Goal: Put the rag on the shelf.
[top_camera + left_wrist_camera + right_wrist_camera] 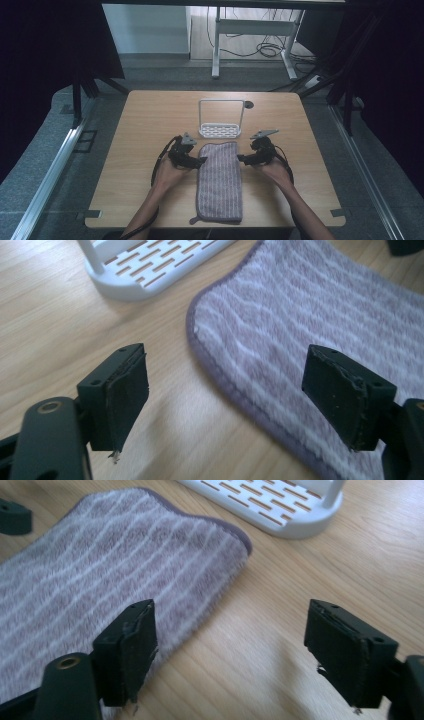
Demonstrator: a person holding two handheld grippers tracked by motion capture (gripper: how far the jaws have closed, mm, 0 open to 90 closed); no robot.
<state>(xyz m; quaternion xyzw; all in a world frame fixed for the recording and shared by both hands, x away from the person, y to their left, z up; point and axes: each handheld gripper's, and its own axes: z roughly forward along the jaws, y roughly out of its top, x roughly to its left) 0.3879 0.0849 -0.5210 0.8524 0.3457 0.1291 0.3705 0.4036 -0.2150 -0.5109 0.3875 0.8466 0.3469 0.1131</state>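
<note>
Two open claws flanking striped towel [219, 181], white rack [220, 120] just behind

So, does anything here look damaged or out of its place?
Small wear only: the pads of the left gripper and right gripper look frayed at their edges. The folded towel lies flat and the white rack stands upright on the table.

One striped towel [220, 181], one white rack [220, 119], two grippers, one table [145, 130]
</note>
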